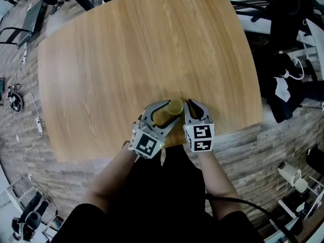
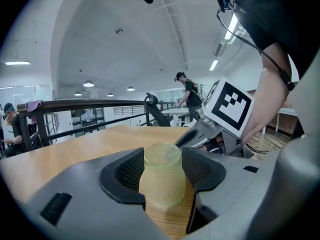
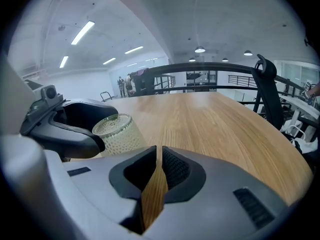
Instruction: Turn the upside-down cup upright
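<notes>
A pale yellow-green dimpled cup (image 2: 161,176) sits between the jaws of my left gripper (image 2: 162,171), and both pads lie against its sides. Its narrower, smooth-banded end points up and its wider belly is below. I cannot tell whether the top end is open. Its foot is hidden behind the gripper body, just over the table (image 1: 142,54). In the head view the cup (image 1: 175,106) is near the table's front edge. My right gripper (image 3: 156,170) is shut with nothing in it, just right of the cup (image 3: 119,134).
The round wooden table has a bare top (image 3: 215,124) stretching away beyond the cup. Chairs and railings (image 3: 265,84) stand past its far edge. Cables and gear lie on the floor (image 1: 20,100) around it. People stand far off in the room.
</notes>
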`<state>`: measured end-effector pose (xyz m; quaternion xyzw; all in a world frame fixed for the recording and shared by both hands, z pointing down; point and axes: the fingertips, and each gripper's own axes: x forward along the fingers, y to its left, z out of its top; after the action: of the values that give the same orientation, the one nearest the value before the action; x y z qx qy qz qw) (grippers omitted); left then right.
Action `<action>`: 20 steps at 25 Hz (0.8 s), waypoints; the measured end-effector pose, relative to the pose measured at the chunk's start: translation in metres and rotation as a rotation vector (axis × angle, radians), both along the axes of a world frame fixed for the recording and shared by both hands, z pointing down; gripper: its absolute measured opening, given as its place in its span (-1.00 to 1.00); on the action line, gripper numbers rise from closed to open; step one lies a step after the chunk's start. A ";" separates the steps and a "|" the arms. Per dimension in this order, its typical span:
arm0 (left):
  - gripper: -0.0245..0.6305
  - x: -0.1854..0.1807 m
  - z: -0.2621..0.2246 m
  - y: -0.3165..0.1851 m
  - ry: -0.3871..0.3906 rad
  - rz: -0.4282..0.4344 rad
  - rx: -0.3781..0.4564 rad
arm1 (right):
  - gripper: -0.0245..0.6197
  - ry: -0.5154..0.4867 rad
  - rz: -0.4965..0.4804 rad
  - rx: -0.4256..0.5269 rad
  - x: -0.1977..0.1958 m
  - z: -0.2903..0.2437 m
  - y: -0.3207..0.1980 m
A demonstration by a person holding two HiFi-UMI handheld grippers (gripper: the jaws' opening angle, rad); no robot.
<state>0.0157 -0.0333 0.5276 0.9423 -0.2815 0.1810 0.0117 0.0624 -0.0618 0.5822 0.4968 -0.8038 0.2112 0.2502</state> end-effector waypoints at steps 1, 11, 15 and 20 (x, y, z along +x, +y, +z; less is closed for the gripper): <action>-0.19 0.000 0.000 -0.001 0.002 -0.010 -0.003 | -0.79 0.000 0.004 -0.002 0.001 0.001 0.000; -0.19 -0.005 -0.017 -0.012 0.108 -0.047 0.025 | -0.79 -0.005 0.056 0.023 0.009 -0.006 -0.007; -0.19 -0.013 -0.054 -0.014 0.159 -0.055 0.087 | -0.81 -0.005 0.078 0.062 0.018 -0.027 -0.008; -0.42 -0.031 -0.118 -0.007 0.294 -0.147 0.077 | -0.86 -0.033 0.080 0.208 0.022 -0.106 -0.003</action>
<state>-0.0150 -0.0404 0.4093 0.9351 -0.3519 0.0287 0.0297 0.0848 -0.0650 0.4760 0.5480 -0.8050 0.1448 0.1754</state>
